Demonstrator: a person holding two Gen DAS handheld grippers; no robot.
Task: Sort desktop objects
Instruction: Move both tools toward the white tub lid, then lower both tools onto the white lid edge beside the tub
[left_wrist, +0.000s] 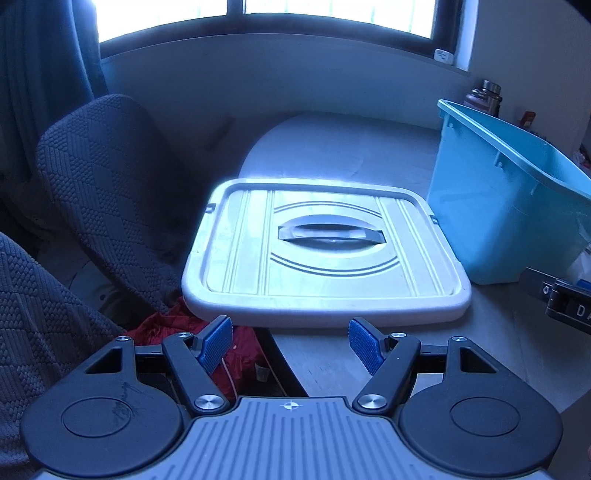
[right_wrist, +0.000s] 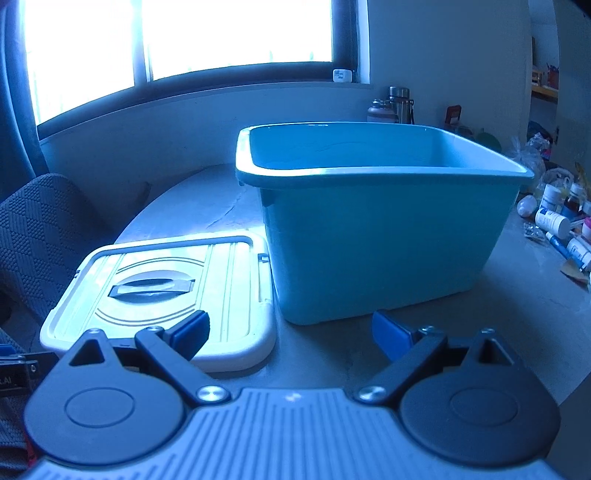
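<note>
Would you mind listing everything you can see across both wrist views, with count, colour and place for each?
Bin: one, turquoise, open-topped, on the table right of the lid.
Lid: one, pale grey with a recessed handle, flat at the table's left edge, overhanging it.
Table: one, grey, under both.
Small bottles and tubes: several, mostly white, cluttered at the table's far right.
Flasks: two or three, metallic and dark, behind the bin.
Chair: one, dark knit cover, left of the table.
Red cloth: one, below the table edge.
Window: one, bright, behind.
Left gripper: black, blue pads, open, facing the lid.
Right gripper: same, open, before the bin.
</note>
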